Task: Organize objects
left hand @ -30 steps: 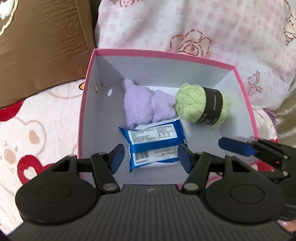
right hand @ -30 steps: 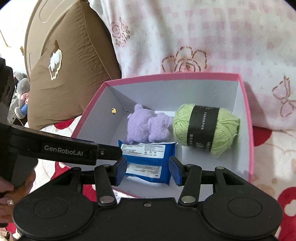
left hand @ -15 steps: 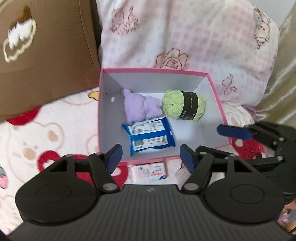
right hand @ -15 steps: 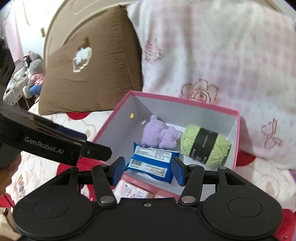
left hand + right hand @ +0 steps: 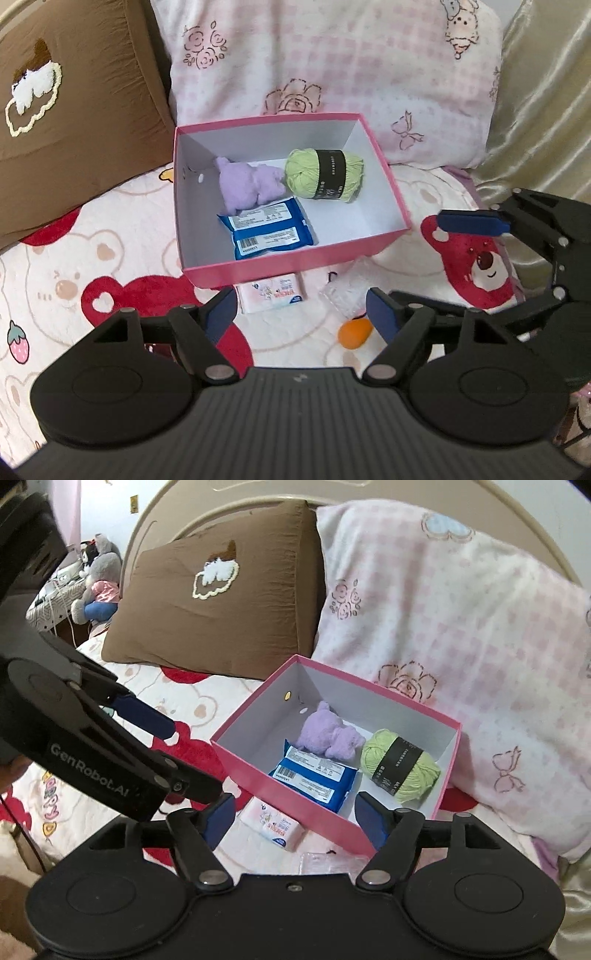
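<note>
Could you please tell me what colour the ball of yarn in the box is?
Light green yarn, black band; clearest in the left wrist view.

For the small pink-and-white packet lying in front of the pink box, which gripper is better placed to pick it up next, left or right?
Probably the left. In its own view the left gripper, open and empty, lines up almost over the pink-and-white packet in front of the pink box. The right gripper hangs further off, beside the box.

The pink box is sitting open on top, its right half bare beside the blue packet. Pillows are crowding its far side, while a small pack and an orange ball are cluttering the bed along its near wall.
</note>
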Demonstrator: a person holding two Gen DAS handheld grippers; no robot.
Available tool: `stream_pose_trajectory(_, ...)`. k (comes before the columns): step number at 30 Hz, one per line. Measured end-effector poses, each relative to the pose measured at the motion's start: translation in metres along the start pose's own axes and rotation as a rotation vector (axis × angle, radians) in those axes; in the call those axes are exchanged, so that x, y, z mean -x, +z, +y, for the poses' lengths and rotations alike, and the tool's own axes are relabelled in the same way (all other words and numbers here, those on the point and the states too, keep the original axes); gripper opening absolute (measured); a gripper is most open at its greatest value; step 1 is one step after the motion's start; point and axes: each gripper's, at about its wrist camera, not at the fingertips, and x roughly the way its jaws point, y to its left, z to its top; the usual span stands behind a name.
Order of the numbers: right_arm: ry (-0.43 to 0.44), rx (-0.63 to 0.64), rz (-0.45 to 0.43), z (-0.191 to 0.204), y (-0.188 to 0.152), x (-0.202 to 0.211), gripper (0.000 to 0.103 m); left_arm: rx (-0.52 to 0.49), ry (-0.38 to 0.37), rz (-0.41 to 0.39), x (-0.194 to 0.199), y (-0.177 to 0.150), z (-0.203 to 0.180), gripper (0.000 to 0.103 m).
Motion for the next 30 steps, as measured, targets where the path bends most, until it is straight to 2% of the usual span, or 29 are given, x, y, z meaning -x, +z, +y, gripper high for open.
stream_pose_trajectory(5, -0.029, -0.001, -0.025, -0.002, -0.016, 0.013, 0.088, -0.042, -0.028, -0.022, 0.008, -0.013, -0.013, 0.076)
stream_pose_trajectory(8, -0.057, -0.035, -0.02, -0.01, -0.028, 0.014, 0.088, -0.066, -0.043, -0.048, 0.01, -0.023, -0.02, 0.076)
stream_pose_trajectory(13, -0.045, -0.044, -0.063, -0.015, -0.049, 0.02, 0.09, -0.046, -0.037, -0.073, 0.003, -0.037, -0.018, 0.076)
stream_pose_trajectory(15, -0.055, -0.026, -0.095, -0.015, -0.055, 0.015, 0.091, 0.006, -0.05, -0.087, 0.0, -0.043, -0.012, 0.076)
stream_pose_trajectory(18, -0.041, -0.082, -0.121, -0.02, -0.065, 0.001, 0.091, 0.055, -0.087, -0.082, -0.007, -0.049, -0.004, 0.076)
stream_pose_trajectory(24, 0.004, -0.09, -0.155, -0.018, -0.086, -0.016, 0.091, 0.054, -0.069, -0.112, -0.017, -0.058, -0.002, 0.076)
stream_pose_trajectory(30, -0.007, -0.052, -0.146, -0.016, -0.105, -0.033, 0.091, 0.034, -0.05, -0.167, -0.024, -0.066, -0.01, 0.076)
